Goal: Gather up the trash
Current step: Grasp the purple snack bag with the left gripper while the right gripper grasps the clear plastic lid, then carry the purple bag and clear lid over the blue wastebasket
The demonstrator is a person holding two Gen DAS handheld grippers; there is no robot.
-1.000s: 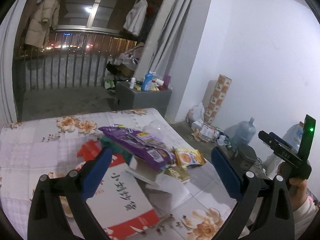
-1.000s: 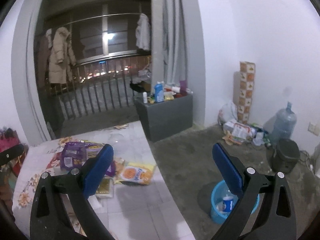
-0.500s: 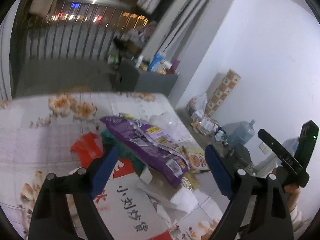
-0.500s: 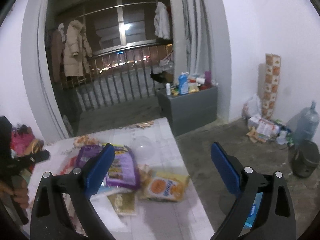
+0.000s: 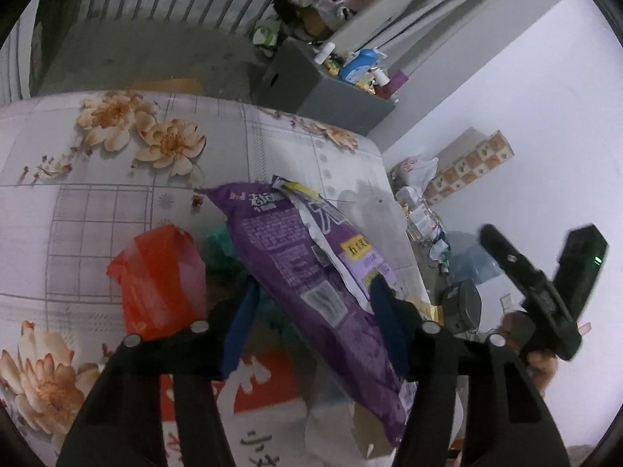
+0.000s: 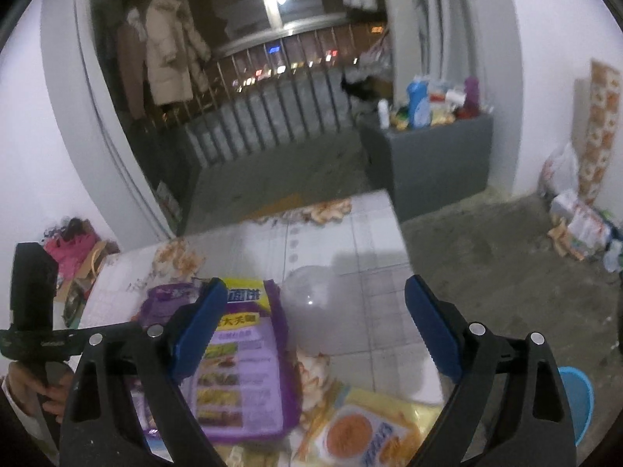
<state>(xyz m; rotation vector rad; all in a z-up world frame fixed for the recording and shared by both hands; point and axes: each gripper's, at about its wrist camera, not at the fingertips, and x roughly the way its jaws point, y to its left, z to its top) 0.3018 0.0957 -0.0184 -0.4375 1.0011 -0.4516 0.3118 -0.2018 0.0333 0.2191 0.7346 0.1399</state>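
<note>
The left gripper point(image 5: 311, 319) is closing around the purple bag point(image 5: 307, 272) lying on the bench point(image 5: 117, 202); its pads are not squeezing yet. Next it needs to pinch and lift. The right gripper point(image 6: 311, 330) is closing slowly, wide, holding nothing. Only its view is showing the yellow packet point(image 6: 362, 428) and blue bin point(image 6: 580, 397).

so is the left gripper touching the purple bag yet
Cannot tell: in the left wrist view the purple bag lies between the closing left gripper pads, but blur hides any contact.
</note>
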